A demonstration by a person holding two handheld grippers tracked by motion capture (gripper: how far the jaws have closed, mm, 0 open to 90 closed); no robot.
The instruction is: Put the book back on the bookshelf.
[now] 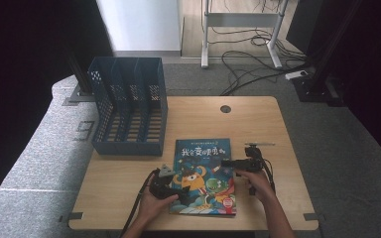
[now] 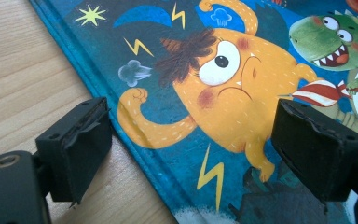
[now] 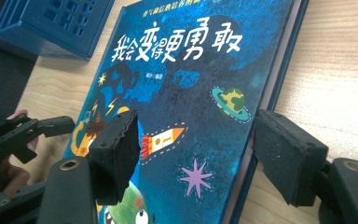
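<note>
Near the front edge of the table (image 1: pixel 129 183), a bit right of centre, the picture book (image 1: pixel 204 174) lies flat and closed, cover up. Both grippers flank it: left gripper (image 1: pixel 174 191) at the book's lower left edge, right gripper (image 1: pixel 238 163) at its right edge.

Left gripper view: jaws spread, one over bare wood, the other over the cover of the book (image 2: pixel 223 93), nothing pinched. Right gripper view: jaws spread too, straddling the right edge of the book (image 3: pixel 191 93), pads not pressing on it (right edge looks slightly raised off the wood, hard to be sure).

Progress, my read: early. Book not gripped or lifted yet; blue file organizer (image 1: pixel 129 106) at the back left corner stands with its slots empty, likely the destination. Left to do: grasp, stand the book up, slide it into a slot.

Writing: cover title in Chinese, 我会变得更勇敢; small print under it and a red badge near the bottom are too small to read. Cartoon monsters, rocket, planet.
</note>
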